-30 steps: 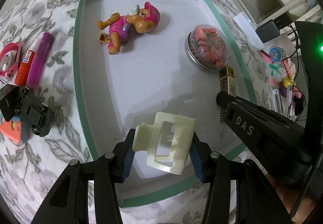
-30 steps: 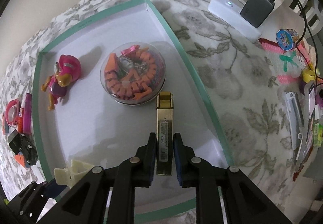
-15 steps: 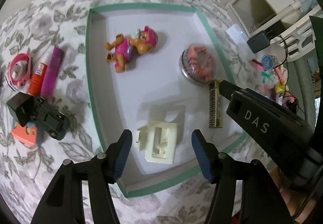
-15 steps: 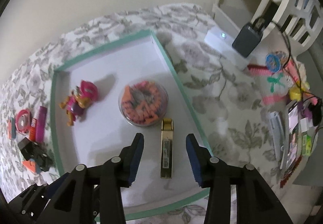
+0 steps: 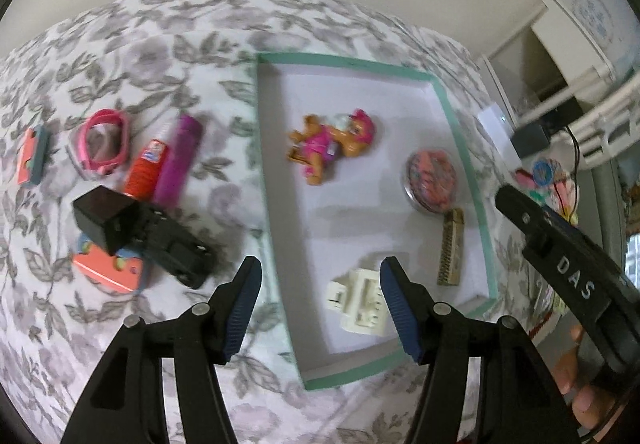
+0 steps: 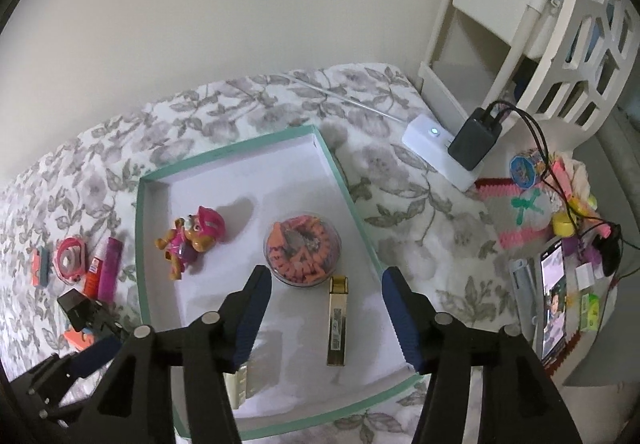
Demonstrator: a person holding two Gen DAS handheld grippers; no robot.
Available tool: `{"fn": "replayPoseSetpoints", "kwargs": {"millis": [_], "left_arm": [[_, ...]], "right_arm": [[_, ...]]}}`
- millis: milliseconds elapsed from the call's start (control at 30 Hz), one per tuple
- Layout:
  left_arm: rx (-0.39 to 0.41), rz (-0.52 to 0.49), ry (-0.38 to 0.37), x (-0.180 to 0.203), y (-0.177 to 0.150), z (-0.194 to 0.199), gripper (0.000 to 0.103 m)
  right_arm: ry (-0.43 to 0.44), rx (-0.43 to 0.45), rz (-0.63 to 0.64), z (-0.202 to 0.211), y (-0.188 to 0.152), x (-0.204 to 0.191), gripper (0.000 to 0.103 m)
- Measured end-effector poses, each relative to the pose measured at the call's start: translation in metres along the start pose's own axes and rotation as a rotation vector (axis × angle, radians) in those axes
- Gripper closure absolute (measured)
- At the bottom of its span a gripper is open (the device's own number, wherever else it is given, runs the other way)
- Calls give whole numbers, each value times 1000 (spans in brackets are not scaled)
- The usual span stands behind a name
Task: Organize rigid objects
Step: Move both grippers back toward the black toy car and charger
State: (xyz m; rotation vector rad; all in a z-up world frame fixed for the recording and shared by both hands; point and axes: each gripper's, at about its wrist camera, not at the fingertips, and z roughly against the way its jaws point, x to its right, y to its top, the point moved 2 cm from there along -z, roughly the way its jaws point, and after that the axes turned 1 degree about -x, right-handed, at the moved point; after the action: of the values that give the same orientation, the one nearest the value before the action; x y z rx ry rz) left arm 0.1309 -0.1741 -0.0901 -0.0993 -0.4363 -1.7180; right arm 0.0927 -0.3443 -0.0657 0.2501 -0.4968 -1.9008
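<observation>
Both the left gripper (image 5: 320,298) and the right gripper (image 6: 326,308) are seen spread and empty, the right's jaws having just been opening, while the clip (image 5: 358,302) and the gold bar (image 6: 337,320) are left lying apart inside the tray (image 6: 352,203).

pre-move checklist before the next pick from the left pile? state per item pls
1. Left gripper empty, jaws apart: ok.
2. Right gripper empty; its jaws have just been opening: ok.
3. Cream hair clip lying released in the green-rimmed tray: ok.
4. Gold bar flat in the tray, clear of the round tin: ok.
5. Black toy car free to lift: not ok, it overlaps an orange card.
6. Purple tube separable from the red tube: cannot tell, blurred.
</observation>
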Motion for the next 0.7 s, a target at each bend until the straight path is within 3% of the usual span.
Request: {"fn": "replayPoseSetpoints", "kwargs": {"millis": [33, 133, 433, 700], "left_arm": [[8, 15, 5, -6, 2, 3, 39], [36, 55, 16, -25, 4, 10, 25], [88, 157, 71, -75, 13, 24, 17], [128, 262, 133, -130, 12, 39, 16]], "right_arm": [[3, 0, 4, 0, 0, -2, 39], [13, -5, 14, -3, -1, -9, 33], [29, 6, 69, -8, -6, -33, 9], [50, 11, 112, -11, -9, -54, 0]]}}
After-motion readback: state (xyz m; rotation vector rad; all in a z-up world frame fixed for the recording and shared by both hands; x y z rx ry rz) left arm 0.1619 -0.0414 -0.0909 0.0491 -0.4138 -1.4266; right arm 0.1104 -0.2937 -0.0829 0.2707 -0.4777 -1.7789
